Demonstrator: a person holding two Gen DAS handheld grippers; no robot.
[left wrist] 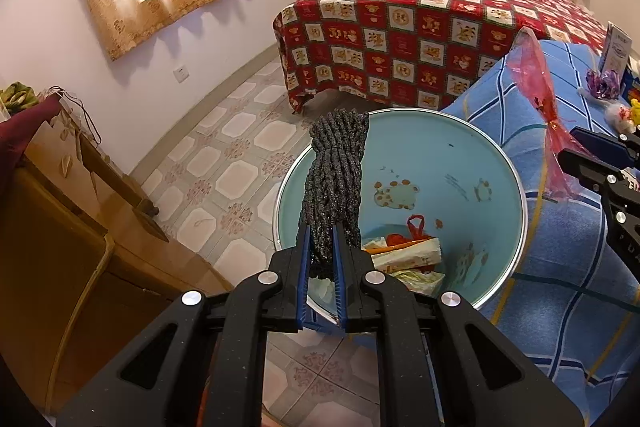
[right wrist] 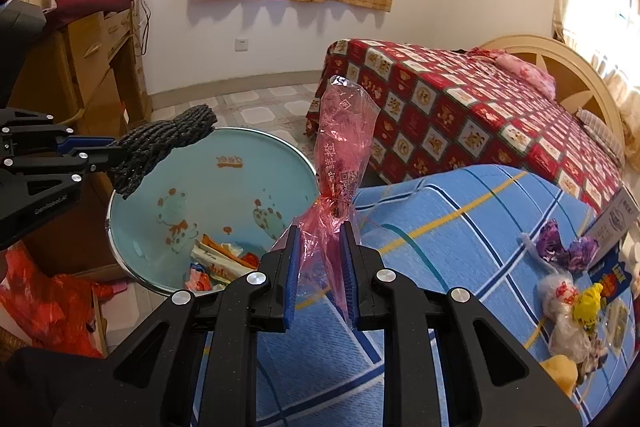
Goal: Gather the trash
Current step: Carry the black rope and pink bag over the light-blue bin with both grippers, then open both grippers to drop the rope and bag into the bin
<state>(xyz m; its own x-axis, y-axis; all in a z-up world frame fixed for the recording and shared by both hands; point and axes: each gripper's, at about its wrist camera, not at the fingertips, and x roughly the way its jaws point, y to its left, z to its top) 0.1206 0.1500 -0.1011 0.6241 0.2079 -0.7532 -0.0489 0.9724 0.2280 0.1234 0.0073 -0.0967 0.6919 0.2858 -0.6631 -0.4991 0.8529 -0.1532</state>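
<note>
My left gripper [left wrist: 321, 227] is shut on a dark grey knitted bundle [left wrist: 334, 171], held over the near rim of a light blue bin [left wrist: 440, 155]. The bin has cartoon prints inside and holds wrappers [left wrist: 404, 259] at its bottom. In the right wrist view the same bundle [right wrist: 160, 147] hangs above the bin [right wrist: 248, 187] from the left gripper [right wrist: 116, 155]. My right gripper [right wrist: 320, 227] is shut on a twisted red transparent plastic bag [right wrist: 344, 147], upright above the blue checked cloth [right wrist: 460, 227], just right of the bin. The bag [left wrist: 540, 99] also shows at the right of the left wrist view.
A bed with a red patterned cover [left wrist: 420, 39] stands behind the bin. Loose scraps, purple [right wrist: 560, 247], yellow [right wrist: 588, 303] and clear plastic, lie on the blue cloth at the right. A wooden cabinet [left wrist: 60, 219] stands left. Red bags [right wrist: 44, 307] lie on the floor beside the bin.
</note>
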